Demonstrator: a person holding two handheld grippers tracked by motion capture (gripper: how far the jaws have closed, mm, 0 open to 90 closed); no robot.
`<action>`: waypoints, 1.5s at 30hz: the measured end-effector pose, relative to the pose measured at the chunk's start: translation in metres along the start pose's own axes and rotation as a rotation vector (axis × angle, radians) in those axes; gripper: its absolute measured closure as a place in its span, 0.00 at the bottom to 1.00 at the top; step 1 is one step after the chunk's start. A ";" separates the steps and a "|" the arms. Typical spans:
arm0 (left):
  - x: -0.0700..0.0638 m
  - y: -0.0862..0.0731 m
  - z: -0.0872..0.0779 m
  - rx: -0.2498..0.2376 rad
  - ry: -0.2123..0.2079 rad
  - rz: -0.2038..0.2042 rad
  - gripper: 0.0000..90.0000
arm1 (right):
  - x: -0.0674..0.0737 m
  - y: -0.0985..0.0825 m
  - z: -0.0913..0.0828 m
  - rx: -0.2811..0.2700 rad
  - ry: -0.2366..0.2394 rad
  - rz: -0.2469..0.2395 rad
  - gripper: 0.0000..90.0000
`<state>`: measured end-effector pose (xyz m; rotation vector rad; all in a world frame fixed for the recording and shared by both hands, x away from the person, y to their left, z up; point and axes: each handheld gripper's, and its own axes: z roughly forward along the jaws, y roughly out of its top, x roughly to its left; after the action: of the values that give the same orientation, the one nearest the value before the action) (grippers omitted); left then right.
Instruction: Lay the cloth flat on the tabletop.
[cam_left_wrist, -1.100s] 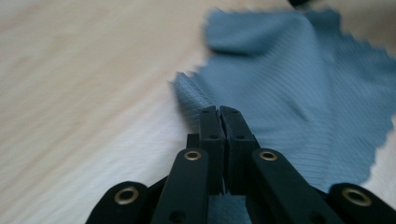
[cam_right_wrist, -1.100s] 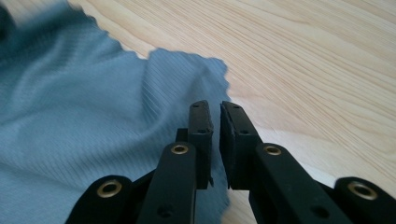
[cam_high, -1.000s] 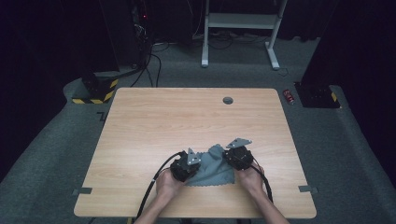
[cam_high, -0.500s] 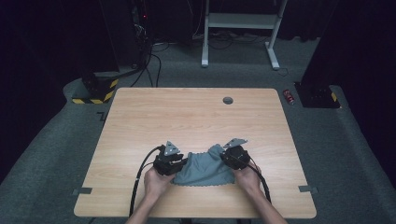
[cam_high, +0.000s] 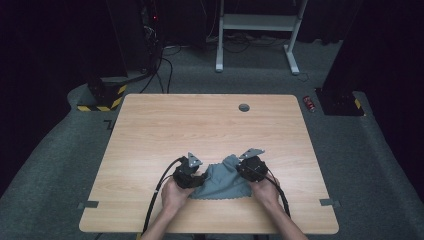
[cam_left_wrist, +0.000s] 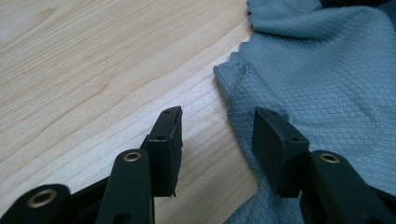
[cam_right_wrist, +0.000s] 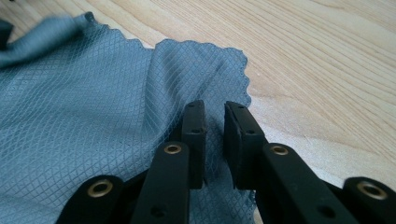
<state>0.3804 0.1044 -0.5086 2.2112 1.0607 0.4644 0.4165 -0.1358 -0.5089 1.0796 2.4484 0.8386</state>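
A grey cloth (cam_high: 222, 179) lies spread on the table (cam_high: 200, 130) near its front edge. The left gripper (cam_left_wrist: 217, 133), jaws just opening, stands apart at the cloth's edge, gripping nothing. The right gripper (cam_right_wrist: 215, 135), jaws narrow, pinches a fold near the other edge.

— What was seen of the worktop (cam_high: 150, 130)?
— A light wood-grain top was shown, with a small round grommet (cam_high: 244, 107) set near its far edge.
— And what was laid on it?
— A grey-blue cloth (cam_high: 222, 177) with a diamond weave and scalloped edges was spread, partly rumpled, near the front edge. Tape strips (cam_high: 88, 204) were stuck at both front sides.
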 end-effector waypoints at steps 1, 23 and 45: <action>0.000 0.000 0.000 0.000 0.000 0.000 0.59 | 0.000 0.000 0.000 0.000 0.000 0.000 0.87; -0.004 0.006 -0.004 0.037 -0.073 0.085 1.00 | 0.000 0.001 0.000 0.005 0.005 -0.015 0.89; 0.045 0.013 -0.017 -0.005 0.105 0.025 0.79 | -0.004 0.002 -0.003 -0.015 -0.002 0.009 0.89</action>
<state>0.4059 0.1402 -0.4856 2.2188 1.0863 0.5988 0.4180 -0.1389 -0.5052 1.0863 2.4333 0.8566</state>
